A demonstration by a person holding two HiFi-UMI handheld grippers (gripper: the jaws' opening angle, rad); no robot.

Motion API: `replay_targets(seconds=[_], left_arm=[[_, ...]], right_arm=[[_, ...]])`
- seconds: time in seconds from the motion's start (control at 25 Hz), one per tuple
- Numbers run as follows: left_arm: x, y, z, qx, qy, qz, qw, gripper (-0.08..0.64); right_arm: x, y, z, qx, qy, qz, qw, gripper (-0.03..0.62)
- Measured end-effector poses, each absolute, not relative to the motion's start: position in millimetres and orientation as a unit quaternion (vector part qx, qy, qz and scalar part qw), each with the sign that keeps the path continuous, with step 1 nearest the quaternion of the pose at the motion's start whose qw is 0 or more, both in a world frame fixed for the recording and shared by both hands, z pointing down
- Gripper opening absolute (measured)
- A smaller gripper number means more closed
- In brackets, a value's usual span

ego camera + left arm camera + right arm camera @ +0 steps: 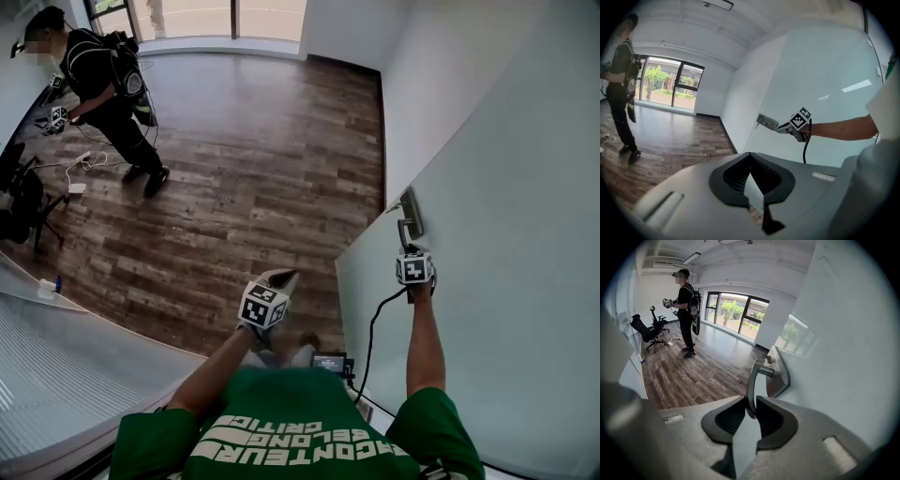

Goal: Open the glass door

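The frosted glass door [487,281] fills the right side of the head view. Its metal lever handle [410,217] sits at the door's left edge. My right gripper [411,251] reaches up to it; in the right gripper view the lever [753,378] runs down between the two dark pads, and the right gripper [751,404] is shut on it. From the left gripper view I see the same handle [767,122] with the right gripper [785,127] on it. My left gripper [279,279] hangs low in front of me, away from the door, shut with nothing in it [750,159].
A person in black [103,84] stands at the far left of the wood floor [244,187], with a gripper in each hand. A black office chair [23,197] and floor cables [84,164] lie nearby. A white wall [412,84] adjoins the door. A ribbed glass partition [56,356] runs at lower left.
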State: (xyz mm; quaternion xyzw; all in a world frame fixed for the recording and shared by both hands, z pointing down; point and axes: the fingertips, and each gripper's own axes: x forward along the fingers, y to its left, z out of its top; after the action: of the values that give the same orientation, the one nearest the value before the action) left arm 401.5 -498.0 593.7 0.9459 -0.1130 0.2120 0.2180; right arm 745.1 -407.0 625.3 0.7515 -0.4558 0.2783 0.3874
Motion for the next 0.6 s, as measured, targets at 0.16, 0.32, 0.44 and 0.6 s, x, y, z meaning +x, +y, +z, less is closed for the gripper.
replay_targets(seconds=[0.16,0.32,0.44,0.6], left_arm=[[420,-505,586,0.943,-0.129,0.21,0.224,0.017],[435,-503,583,0.942,-0.139,0.208,0.225,0.017],[444,-503,578,0.941,-0.142,0.207,0.225,0.017],[456,-507,574,0.941,-0.148,0.204,0.226,0.017]], right_arm=[[773,-417,618,0.754,-0.461,0.26,0.389,0.061],[793,-415,617,0.757,-0.459,0.254,0.389,0.061],[806,-410,614,0.763,-0.449,0.254,0.389,0.061],[826,-408,612,0.77,-0.438,0.255,0.387,0.061]])
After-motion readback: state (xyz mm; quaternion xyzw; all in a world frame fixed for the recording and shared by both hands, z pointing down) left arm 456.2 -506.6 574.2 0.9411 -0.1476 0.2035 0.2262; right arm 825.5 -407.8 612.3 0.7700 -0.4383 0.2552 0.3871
